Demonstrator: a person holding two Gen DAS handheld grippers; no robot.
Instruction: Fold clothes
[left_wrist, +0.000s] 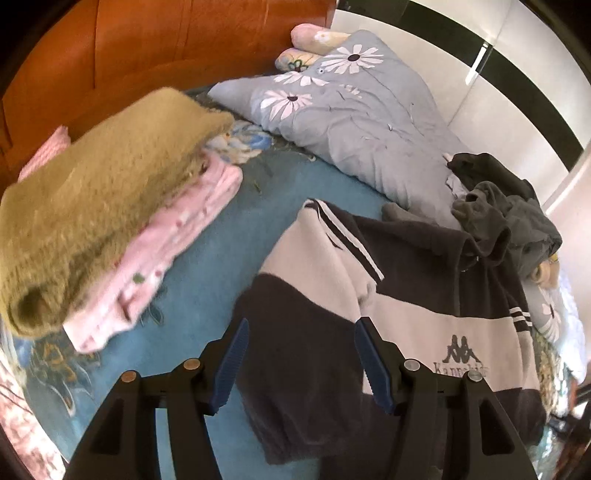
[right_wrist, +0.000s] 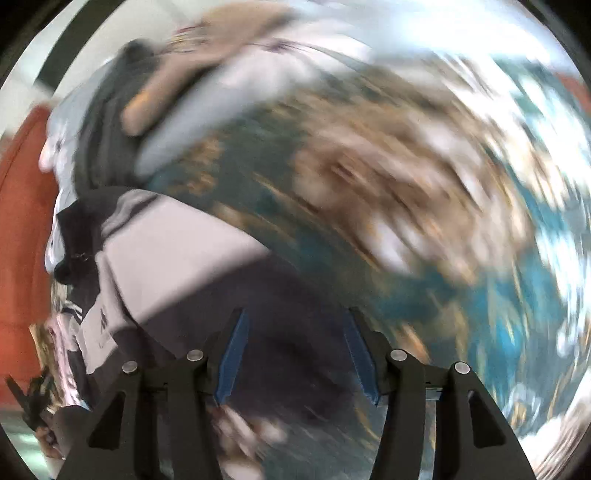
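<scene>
Garment in hand: dark navy and pale grey fleece sweatshirt with white stripes and a printed logo (left_wrist: 388, 295), spread partly flat on the blue floral bedspread (left_wrist: 207, 266), 1 dark sleeve folded over near the lower edge.
Position: just below and ahead of both grippers; same sweatshirt (right_wrist: 177, 266) fills the lower left of the right wrist view, heavily blurred.
Left gripper (left_wrist: 299, 360): blue pads spread apart, nothing between them, hovering over the dark sleeve.
Right gripper (right_wrist: 293, 354): pads spread apart, nothing pinched; dark cloth below, contact not readable through the blur.
Likely handling: soft, thick, limp; light enough for 1 pinch but prone to sag and drag; fleece nap probably grips the pads well, little slip.
Where to grip: hem corner or sleeve cuff, through 2 layers at an edge rather than mid-panel, to keep the fold line straight.
Finished stack: fuzzy olive-tan knit (left_wrist: 103, 199) on top of a folded pink patterned garment (left_wrist: 162, 258), left, well apart.
Waiting pile: crumpled dark grey clothes (left_wrist: 506, 206) against the grey daisy-print pillow (left_wrist: 354, 110).
Risk: bunching under the sleeve, loose stripe-side sleeve trailing.
</scene>
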